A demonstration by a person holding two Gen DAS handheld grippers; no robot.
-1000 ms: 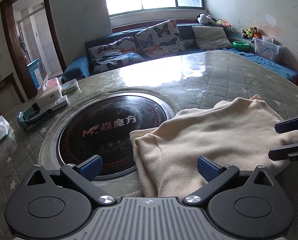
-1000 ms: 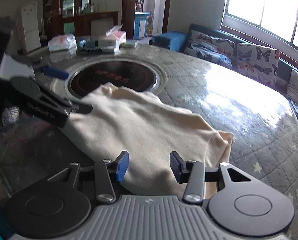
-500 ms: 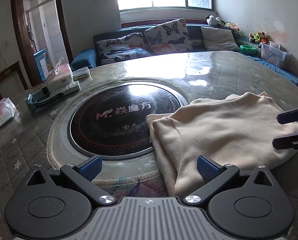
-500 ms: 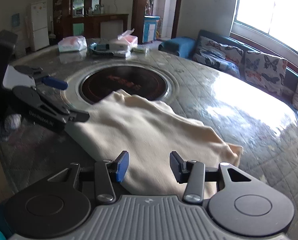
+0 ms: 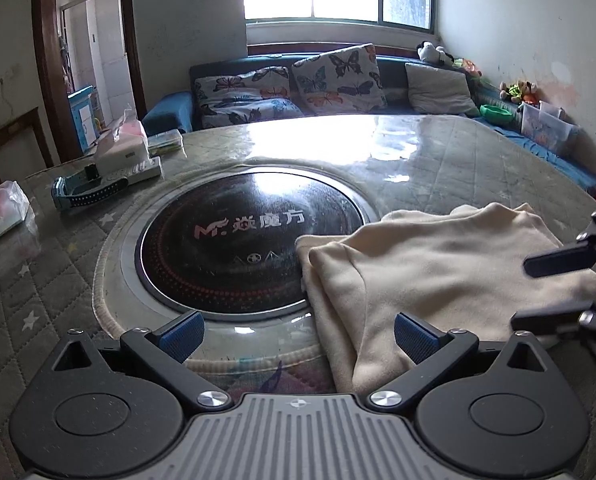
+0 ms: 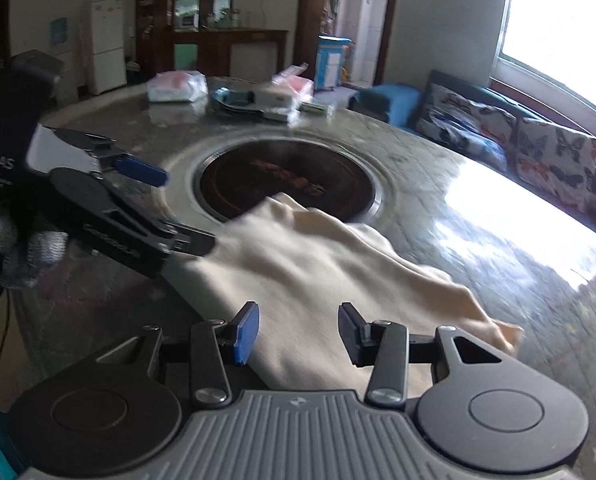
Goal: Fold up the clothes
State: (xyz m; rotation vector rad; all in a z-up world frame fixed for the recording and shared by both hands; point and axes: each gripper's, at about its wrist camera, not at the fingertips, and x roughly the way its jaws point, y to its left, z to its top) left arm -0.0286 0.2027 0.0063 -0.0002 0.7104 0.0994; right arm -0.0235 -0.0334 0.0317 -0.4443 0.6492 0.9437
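Both grippers released above the folded cream garment [image 5: 438,272]

Left gripper [image 5: 298,334] spread wide, right gripper [image 6: 298,330] part-open, neither gripping; cloth overlaps the round hotplate [image 5: 225,240] edge

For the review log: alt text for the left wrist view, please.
A folded cream garment lies on a quilted table, its corner over a round black cooktop. The open left gripper hovers at its near edge; the right gripper shows at right.
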